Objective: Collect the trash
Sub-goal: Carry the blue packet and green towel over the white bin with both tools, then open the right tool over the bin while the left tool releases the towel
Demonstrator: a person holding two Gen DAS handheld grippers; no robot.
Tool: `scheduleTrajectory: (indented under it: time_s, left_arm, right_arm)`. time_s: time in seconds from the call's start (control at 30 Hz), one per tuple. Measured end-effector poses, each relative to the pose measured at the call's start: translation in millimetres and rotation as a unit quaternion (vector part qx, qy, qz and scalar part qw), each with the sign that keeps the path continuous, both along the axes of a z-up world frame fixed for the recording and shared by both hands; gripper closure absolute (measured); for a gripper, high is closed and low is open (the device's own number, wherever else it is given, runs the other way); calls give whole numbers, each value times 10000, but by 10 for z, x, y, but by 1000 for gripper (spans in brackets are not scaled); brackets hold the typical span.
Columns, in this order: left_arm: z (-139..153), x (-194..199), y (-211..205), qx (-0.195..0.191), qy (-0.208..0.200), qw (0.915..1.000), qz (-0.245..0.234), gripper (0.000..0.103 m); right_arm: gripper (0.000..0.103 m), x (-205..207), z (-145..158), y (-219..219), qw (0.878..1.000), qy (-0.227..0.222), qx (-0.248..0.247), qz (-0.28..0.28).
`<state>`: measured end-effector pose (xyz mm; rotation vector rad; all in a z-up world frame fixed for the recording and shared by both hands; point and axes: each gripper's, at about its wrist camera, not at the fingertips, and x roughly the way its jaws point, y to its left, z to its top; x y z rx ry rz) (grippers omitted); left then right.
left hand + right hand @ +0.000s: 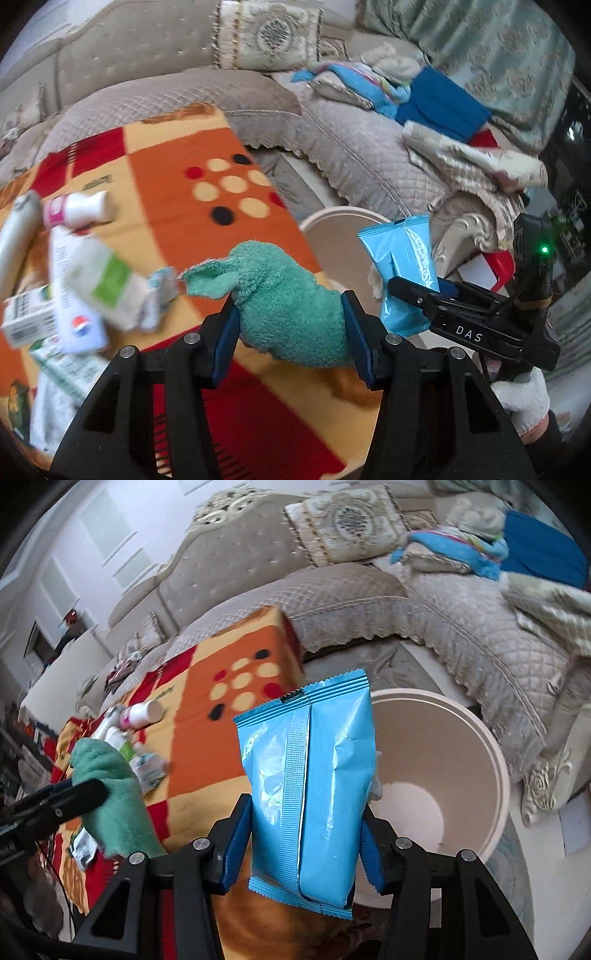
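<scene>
Left claw [290, 317]: pinching green towel [284, 295] above blanket-covered tabletop [166, 162] edge. Right claw [306, 834]: pinching blue packet [310, 775] beside beige bin [461, 746]. Bottles, cartons [74, 277]: tabletop's far-left side.

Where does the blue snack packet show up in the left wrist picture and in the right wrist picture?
Left wrist view: the blue snack packet is right of centre, held upright in the right tongs, in front of the beige bin.
Right wrist view: it fills the centre, clamped between the blue pads, with the bin behind it to the right.
Shared landmark: the beige bin beside the orange patterned blanket.
</scene>
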<state>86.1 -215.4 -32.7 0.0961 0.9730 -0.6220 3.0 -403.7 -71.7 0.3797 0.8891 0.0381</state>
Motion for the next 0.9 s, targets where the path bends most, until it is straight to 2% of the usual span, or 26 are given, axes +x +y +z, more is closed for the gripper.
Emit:
scheduleTrajectory:
  time_s: [0.27, 0.4, 0.43, 0.47, 0.5, 0.6, 0.9]
  left_arm:
    - [-260, 164, -643, 116, 233, 9993, -265, 52]
    - [-345, 191, -838, 112, 258, 9988, -408, 50]
    - [-370, 204, -870, 68, 311, 9985, -451, 50]
    - [-387, 216, -888, -7, 388, 9980, -504, 50]
    - [-396, 235, -882, -89, 474, 9974, -543, 49]
    - [-417, 265, -855, -264, 642, 9962, -529, 48]
    - [-320, 215, -715, -359, 527, 9971, -427, 48]
  right_arm:
    - [51, 63, -331, -442, 9970, 524, -256, -515]
    - [47, 66, -470, -621, 9942, 720, -128, -789]
    - [40, 39, -481, -668, 9937, 718, -49, -859]
    - [34, 18, -477, -719, 9931, 696, 12, -940]
    - [23, -13, -477, -763, 9928, 661, 38, -1003]
    - [23, -47, -459, -824, 9920, 622, 19, -1098]
    - [23, -51, -425, -782, 9926, 596, 38, -1054]
